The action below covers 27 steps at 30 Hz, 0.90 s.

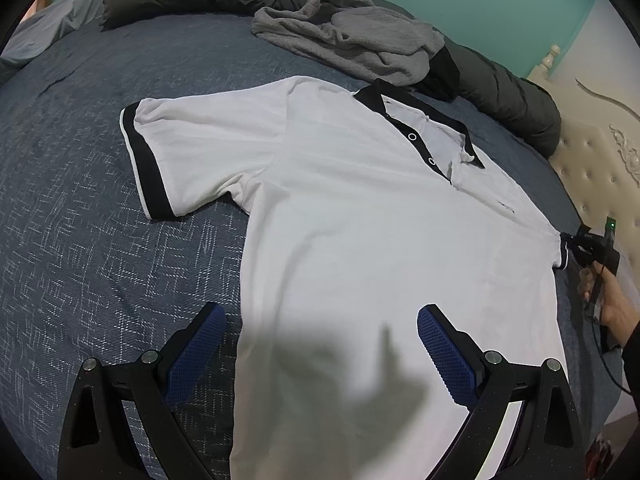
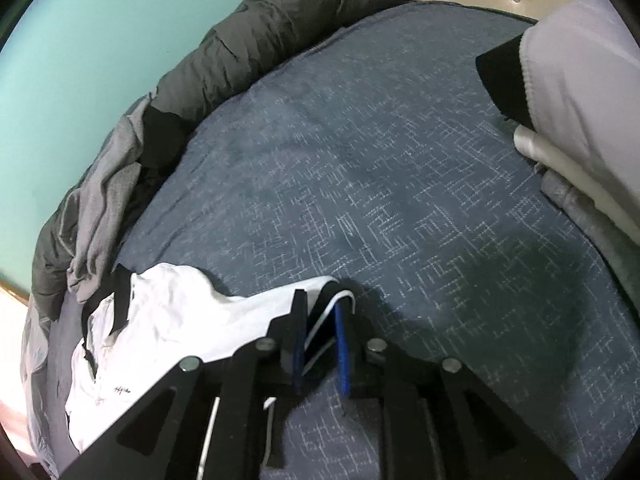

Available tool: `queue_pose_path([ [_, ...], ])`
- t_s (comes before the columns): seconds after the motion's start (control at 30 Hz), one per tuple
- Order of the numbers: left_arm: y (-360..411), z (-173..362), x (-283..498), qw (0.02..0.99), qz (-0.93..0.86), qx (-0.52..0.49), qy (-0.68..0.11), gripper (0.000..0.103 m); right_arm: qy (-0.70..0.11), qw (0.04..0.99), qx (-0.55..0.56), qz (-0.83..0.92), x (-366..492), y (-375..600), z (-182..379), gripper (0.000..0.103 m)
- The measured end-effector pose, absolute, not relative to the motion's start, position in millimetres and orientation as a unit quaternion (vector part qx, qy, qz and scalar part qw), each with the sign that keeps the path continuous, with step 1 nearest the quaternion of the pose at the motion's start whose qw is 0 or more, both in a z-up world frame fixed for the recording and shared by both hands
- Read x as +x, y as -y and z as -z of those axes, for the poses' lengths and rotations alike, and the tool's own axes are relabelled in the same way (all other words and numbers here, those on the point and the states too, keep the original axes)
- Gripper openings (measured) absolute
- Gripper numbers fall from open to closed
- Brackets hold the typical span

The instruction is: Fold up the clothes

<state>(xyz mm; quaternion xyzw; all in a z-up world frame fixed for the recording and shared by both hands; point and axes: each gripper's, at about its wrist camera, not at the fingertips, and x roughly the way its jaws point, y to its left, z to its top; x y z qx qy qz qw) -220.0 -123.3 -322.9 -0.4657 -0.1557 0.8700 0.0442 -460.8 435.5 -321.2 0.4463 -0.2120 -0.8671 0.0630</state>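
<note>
A white polo shirt point(image 1: 360, 220) with black collar and black sleeve cuffs lies flat, face up, on the blue-grey bed cover point(image 1: 80, 200). My left gripper point(image 1: 322, 312) is open wide just above the shirt's lower left side, and nothing is between its blue pads. In the right wrist view, my right gripper point(image 2: 322, 300) has the shirt's point(image 2: 168, 320) far sleeve cuff point(image 2: 320, 330) between its pads. A gap shows there and the cloth hangs loose. The left wrist view shows the right gripper point(image 1: 588, 240) at that cuff, held by a hand point(image 1: 612, 304).
A crumpled grey garment point(image 1: 352, 36) lies beyond the collar, against a rolled dark duvet point(image 1: 512, 96). A padded cream headboard point(image 1: 592, 168) bounds the bed on the right. A stack of pale and black clothes point(image 2: 580, 80) sits at the bed's right edge.
</note>
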Motion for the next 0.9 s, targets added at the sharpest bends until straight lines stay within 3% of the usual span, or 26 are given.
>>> queue_pose_path([
  [0.1,124,322,-220,0.045,-0.870,-0.465,0.156,0.099,0.213,0.065,0.447,0.866,-462,-434,321,0.017],
  [0.17,124,322,-220,0.045,-0.870,-0.465,0.156,0.099,0.216,0.070,0.456,0.861,-466,-429,322,0.032],
  [0.27,124,323,-221,0.045,-0.870,-0.466,0.156,0.099,0.215,0.078,0.473,0.851,-473,-421,326,0.043],
  [0.73,124,321,-220,0.047,-0.871,-0.463,0.157,0.099,0.317,0.130,0.458,0.821,-459,-445,325,0.043],
  [0.9,124,322,-221,0.047,-0.870,-0.465,0.158,0.099,0.304,0.119,0.458,0.827,-459,-445,314,0.043],
])
